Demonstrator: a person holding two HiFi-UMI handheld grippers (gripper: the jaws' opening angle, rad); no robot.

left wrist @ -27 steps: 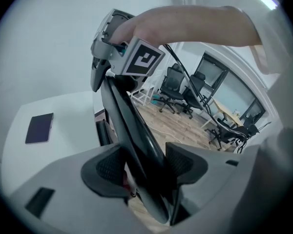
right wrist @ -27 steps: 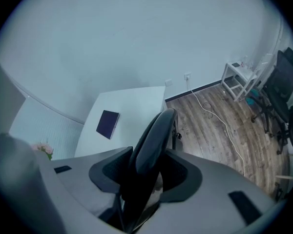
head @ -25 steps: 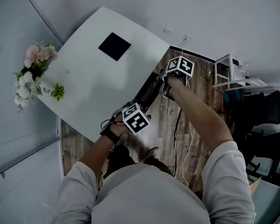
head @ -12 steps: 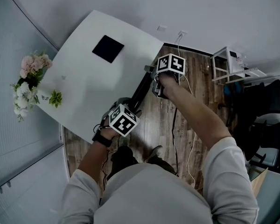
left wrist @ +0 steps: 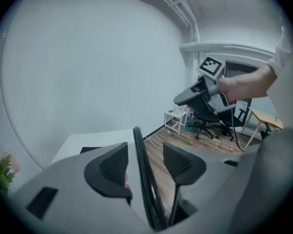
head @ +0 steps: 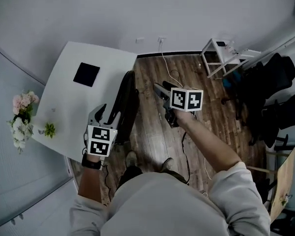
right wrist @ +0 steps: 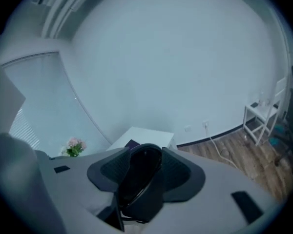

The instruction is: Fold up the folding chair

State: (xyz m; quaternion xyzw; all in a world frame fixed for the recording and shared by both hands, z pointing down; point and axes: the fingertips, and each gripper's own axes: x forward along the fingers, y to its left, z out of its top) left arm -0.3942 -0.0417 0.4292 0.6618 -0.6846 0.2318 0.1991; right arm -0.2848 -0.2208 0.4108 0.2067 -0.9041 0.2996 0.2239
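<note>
We may drop the chair (head: 127, 100), as our left gripper (left wrist: 145, 150) is only closing loosely round its edge and our right gripper (right wrist: 144, 155) closes empty.

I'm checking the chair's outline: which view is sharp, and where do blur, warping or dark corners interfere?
Head view: sharpest and evenly lit, though the wide lens bows the walls behind the white table. Left gripper view: soft throughout, the thin black frame of the folding chair smeared, corners black. Right gripper view: equally soft, bluish, the chair a featureless dark shape.
</note>
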